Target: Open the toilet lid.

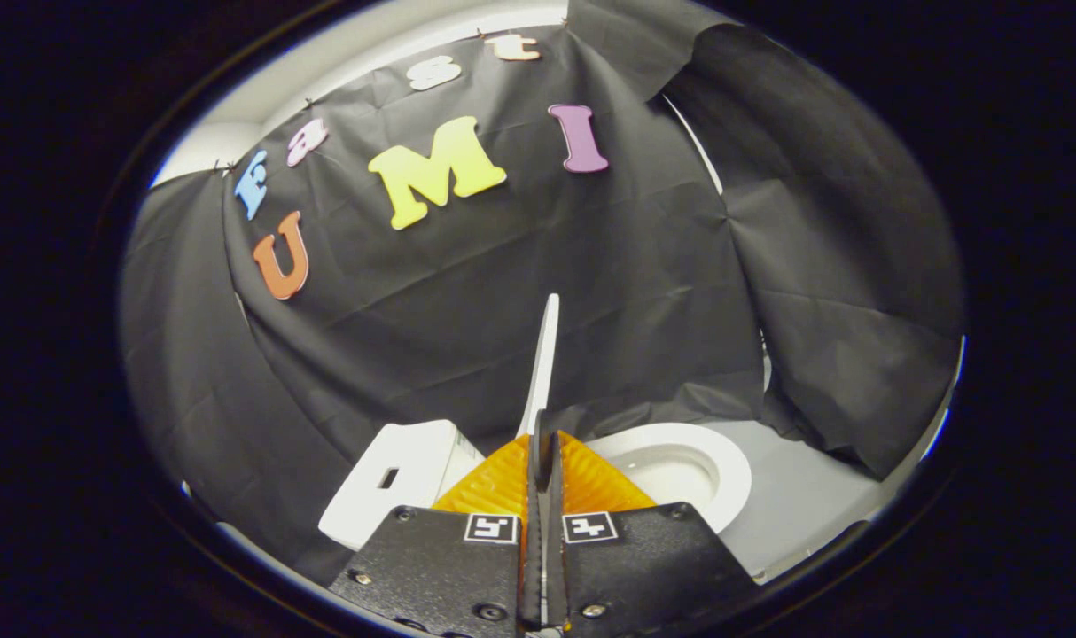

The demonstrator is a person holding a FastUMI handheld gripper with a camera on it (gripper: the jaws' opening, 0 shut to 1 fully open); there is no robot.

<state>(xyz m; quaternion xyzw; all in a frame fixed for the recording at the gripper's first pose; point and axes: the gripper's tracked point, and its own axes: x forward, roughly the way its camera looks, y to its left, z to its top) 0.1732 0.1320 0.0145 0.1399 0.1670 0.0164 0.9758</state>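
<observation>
Toilet lid stands raised edge-on, pinched between hand-held gripper fingers.

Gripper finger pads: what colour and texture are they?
Orange, with fine ribbing; the fingers are closed on the white toilet lid's edge, seen in the gripper view.

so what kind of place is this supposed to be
Most likely a mock bathroom set up in a booth. A white toilet bowl sits beside a white cistern, with black cloth draped behind as walls. The gripper is shut on the thin white lid, held upright edge-on.
</observation>
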